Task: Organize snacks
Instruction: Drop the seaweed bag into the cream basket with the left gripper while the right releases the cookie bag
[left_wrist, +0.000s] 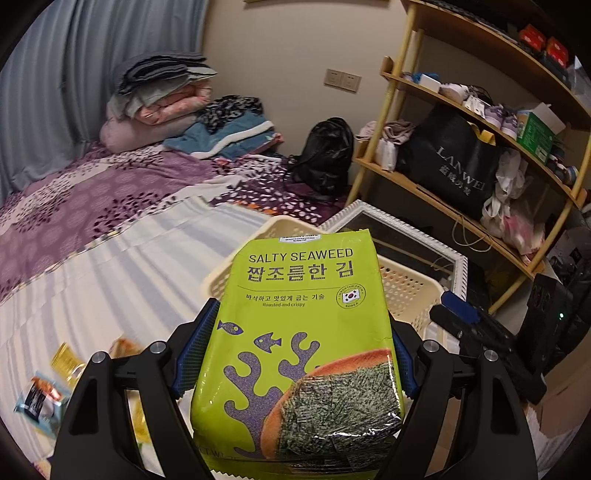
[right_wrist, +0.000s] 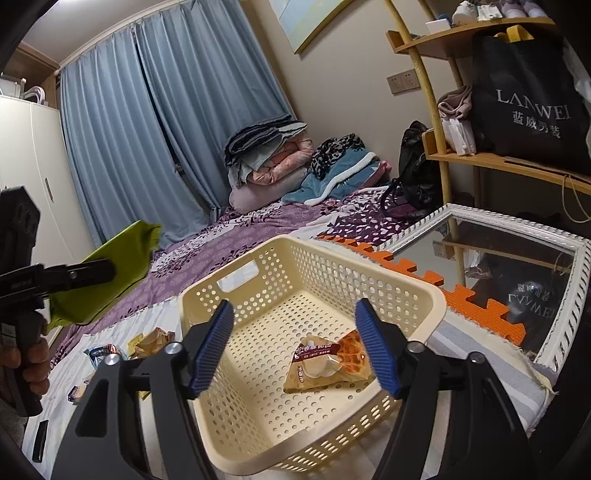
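Both wrist views face the cream perforated plastic basket (right_wrist: 310, 332): the right looks down into it from close above; the left sees it (left_wrist: 410, 284) from farther back

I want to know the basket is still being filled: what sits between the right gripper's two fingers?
In the right wrist view, a wrapped waffle snack lies on the floor of the cream basket, between the open right gripper's fingers, untouched.

Lime-green seaweed packet (left_wrist: 295, 332) with purple coral print, cream perforated basket (right_wrist: 406, 295), perhaps lilac-and-white leafy bedspread (left_wrist: 92, 199).
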